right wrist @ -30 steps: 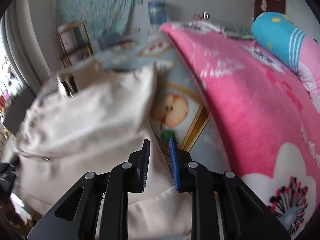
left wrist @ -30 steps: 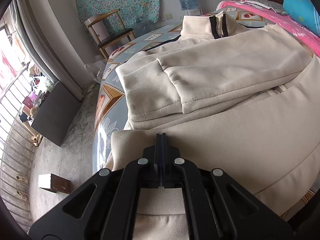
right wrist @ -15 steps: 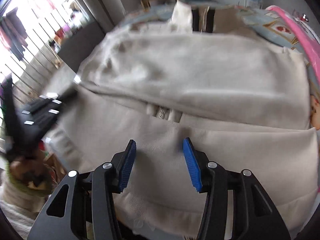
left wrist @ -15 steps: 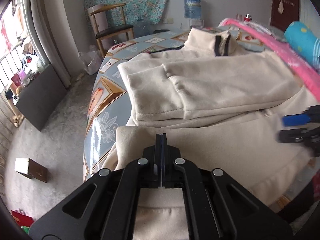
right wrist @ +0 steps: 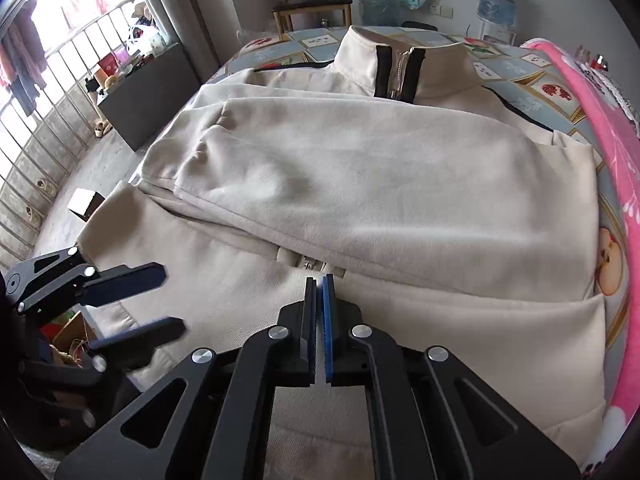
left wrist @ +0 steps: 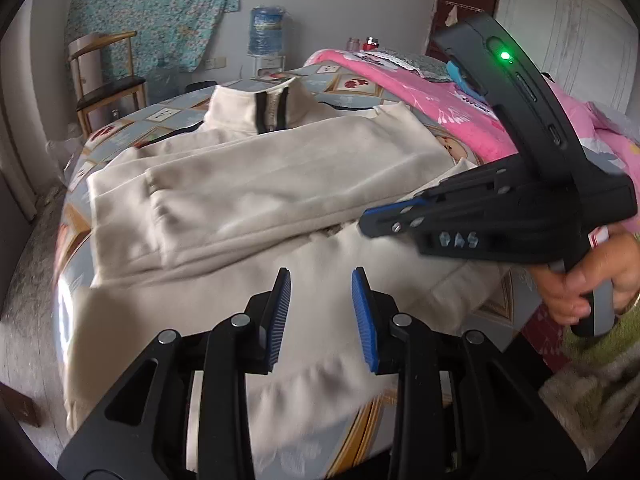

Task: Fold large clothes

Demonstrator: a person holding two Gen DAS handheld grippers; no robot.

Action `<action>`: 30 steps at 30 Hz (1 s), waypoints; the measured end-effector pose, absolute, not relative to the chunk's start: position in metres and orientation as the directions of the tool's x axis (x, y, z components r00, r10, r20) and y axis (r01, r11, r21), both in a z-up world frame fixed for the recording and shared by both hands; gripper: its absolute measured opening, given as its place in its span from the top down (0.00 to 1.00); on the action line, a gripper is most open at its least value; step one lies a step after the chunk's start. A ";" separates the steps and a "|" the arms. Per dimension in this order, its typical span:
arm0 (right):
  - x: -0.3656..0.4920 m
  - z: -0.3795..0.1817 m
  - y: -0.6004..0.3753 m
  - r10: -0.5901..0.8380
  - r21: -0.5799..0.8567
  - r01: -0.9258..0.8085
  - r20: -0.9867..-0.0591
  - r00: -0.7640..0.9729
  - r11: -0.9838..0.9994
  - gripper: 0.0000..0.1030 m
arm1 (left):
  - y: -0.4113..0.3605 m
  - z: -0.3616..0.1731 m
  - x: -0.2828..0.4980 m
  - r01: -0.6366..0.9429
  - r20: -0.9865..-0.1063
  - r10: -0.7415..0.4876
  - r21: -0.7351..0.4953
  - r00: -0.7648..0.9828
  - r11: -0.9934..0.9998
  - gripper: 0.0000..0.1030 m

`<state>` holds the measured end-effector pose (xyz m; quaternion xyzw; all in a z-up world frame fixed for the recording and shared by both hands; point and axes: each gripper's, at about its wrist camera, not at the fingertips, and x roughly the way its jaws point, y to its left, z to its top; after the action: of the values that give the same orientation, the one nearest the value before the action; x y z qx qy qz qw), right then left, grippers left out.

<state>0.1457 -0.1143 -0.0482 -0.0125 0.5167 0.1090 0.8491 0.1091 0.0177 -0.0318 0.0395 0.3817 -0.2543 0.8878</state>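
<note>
Your left gripper (left wrist: 320, 312) was opening its jaws, empty, over the soft, heavy cream zip-collar jacket (right wrist: 360, 184); your right gripper (right wrist: 319, 320) stood shut. Pinch the lower-frame hem.

Soft daylight fills both views, entering through the barred window (right wrist: 60, 80), which is blown out to near white in the right wrist view. The cream jacket (right wrist: 360, 184) is evenly lit, with gentle shading along its folds and no hard shadows. In the left wrist view a patch of glare sits on the bedsheet (left wrist: 64, 304) at the left edge, and the jacket's near hem is smeared by motion blur. A green indicator light (left wrist: 505, 56) glows sharply. Fisheye bending curves the walls, and black vignetting rings every corner.
</note>
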 end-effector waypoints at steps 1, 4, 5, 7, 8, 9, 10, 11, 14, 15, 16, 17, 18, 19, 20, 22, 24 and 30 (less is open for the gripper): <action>0.148 -0.052 -0.114 0.152 0.071 -0.192 -0.883 0.444 0.979 1.00 | 0.013 -0.035 0.114 0.492 -0.702 -0.431 -0.131 0.567 0.861 0.71; 0.155 -0.055 -0.119 0.166 0.095 -0.175 -0.876 0.452 0.980 1.00 | 0.001 -0.048 0.126 0.526 -0.729 -0.445 -0.136 0.521 0.840 0.80; 0.156 -0.055 -0.121 0.167 0.101 -0.164 -0.874 0.457 0.981 1.00 | -0.003 -0.055 0.129 0.535 -0.747 -0.436 -0.127 0.503 0.835 0.82; 0.156 -0.054 -0.129 0.190 0.137 -0.145 -0.867 0.462 0.980 1.00 | -0.006 -0.060 0.131 0.541 -0.744 -0.428 -0.107 0.513 0.834 0.83; 0.155 -0.052 -0.135 0.209 0.166 -0.132 -0.864 0.459 0.977 0.99 | -0.006 -0.059 0.132 0.538 -0.747 -0.428 -0.113 0.509 0.836 0.83; 0.151 -0.048 -0.145 0.230 0.201 -0.113 -0.855 0.465 0.973 0.99 | -0.005 -0.060 0.133 0.531 -0.749 -0.424 -0.115 0.509 0.839 0.83; 0.145 -0.041 -0.154 0.253 0.231 -0.105 -0.844 0.473 0.967 0.99 | -0.004 -0.060 0.134 0.529 -0.748 -0.425 -0.118 0.509 0.840 0.83; 0.140 -0.037 -0.160 0.265 0.247 -0.103 -0.838 0.478 0.964 0.99 | -0.003 -0.060 0.134 0.527 -0.746 -0.428 -0.122 0.510 0.841 0.83; 0.114 -0.023 -0.179 0.254 0.242 -0.088 -0.837 0.484 0.966 0.79 | -0.001 -0.060 0.133 0.522 -0.745 -0.429 -0.127 0.512 0.843 0.84; 0.103 -0.020 -0.183 0.236 0.225 -0.083 -0.840 0.489 0.971 0.67 | -0.001 -0.061 0.135 0.523 -0.745 -0.429 -0.126 0.511 0.843 0.84; 0.094 -0.019 -0.187 0.220 0.207 -0.082 -0.844 0.489 0.975 0.62 | -0.001 -0.061 0.135 0.523 -0.745 -0.429 -0.127 0.511 0.843 0.84; 0.086 -0.020 -0.189 0.200 0.184 -0.081 -0.851 0.485 0.980 0.61 | -0.001 -0.061 0.135 0.523 -0.744 -0.432 -0.130 0.510 0.842 0.84; 0.078 -0.025 -0.191 0.165 0.149 -0.072 -0.863 0.478 0.986 0.61 | -0.001 -0.061 0.135 0.522 -0.744 -0.433 -0.133 0.509 0.842 0.84; 0.072 -0.032 -0.195 0.135 0.124 -0.055 -0.875 0.465 0.991 0.61 | -0.001 -0.061 0.135 0.522 -0.745 -0.432 -0.133 0.508 0.842 0.84; 0.069 -0.039 -0.199 0.111 0.106 -0.037 -0.885 0.452 0.994 0.61 | -0.001 -0.061 0.135 0.522 -0.745 -0.434 -0.135 0.507 0.842 0.84; 0.063 -0.052 -0.208 0.088 0.095 -0.008 -0.883 0.462 0.995 0.61 | 0.000 -0.058 0.135 0.517 -0.745 -0.434 -0.141 0.506 0.844 0.84; 0.063 -0.048 -0.213 0.101 0.124 0.020 -0.884 0.457 0.992 0.61 | 0.004 -0.048 0.131 0.508 -0.740 -0.422 -0.127 0.523 0.852 0.84; 0.045 -0.017 -0.182 0.176 0.105 -0.160 -0.824 0.538 0.981 0.61 | 0.009 -0.018 0.090 0.587 -0.716 -0.512 -0.176 0.475 0.790 0.84</action>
<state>0.0454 -0.1816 -0.0167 0.0084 0.4710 0.0959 0.8768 0.0903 0.0091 -0.0184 0.0465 0.3999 -0.3203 0.8575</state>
